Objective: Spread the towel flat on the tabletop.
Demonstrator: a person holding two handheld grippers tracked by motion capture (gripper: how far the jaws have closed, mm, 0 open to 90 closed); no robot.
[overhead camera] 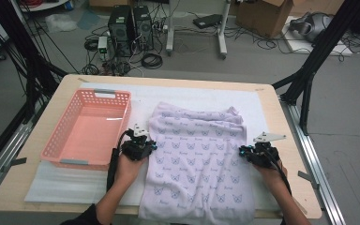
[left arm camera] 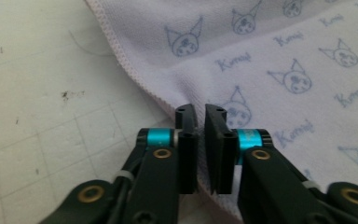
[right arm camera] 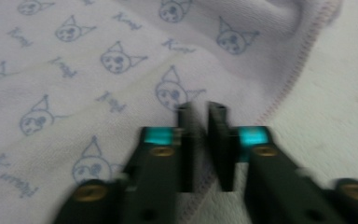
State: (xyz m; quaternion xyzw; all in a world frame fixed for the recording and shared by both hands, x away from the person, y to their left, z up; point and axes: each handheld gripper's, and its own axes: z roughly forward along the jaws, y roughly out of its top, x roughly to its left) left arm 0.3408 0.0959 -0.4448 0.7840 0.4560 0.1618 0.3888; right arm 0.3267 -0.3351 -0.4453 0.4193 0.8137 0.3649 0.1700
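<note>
1. two grippers work the towel's side hems; the left gripper (left arm camera: 200,114) is clenched with only a slit between its jaws, over the left hem; the right gripper (right arm camera: 203,112) is likewise, though whether either pinches cloth i cannot tell
2. the lilac towel (overhead camera: 198,159) lies spread on the white mat (overhead camera: 65,183), overhanging the table's near edge; a pink basket (overhead camera: 90,129) sits just left of it

The table (overhead camera: 272,112) is seen from above the person's side in the high view, looking forward and down, with the floor taken in beyond; the left gripper view is set low and close, aimed along its jaws at the left hem of the printed towel (left arm camera: 279,60); the right gripper view is held just as near, blurred, at the opposite hem; that towel (overhead camera: 199,154) is shared by all three views.
</note>
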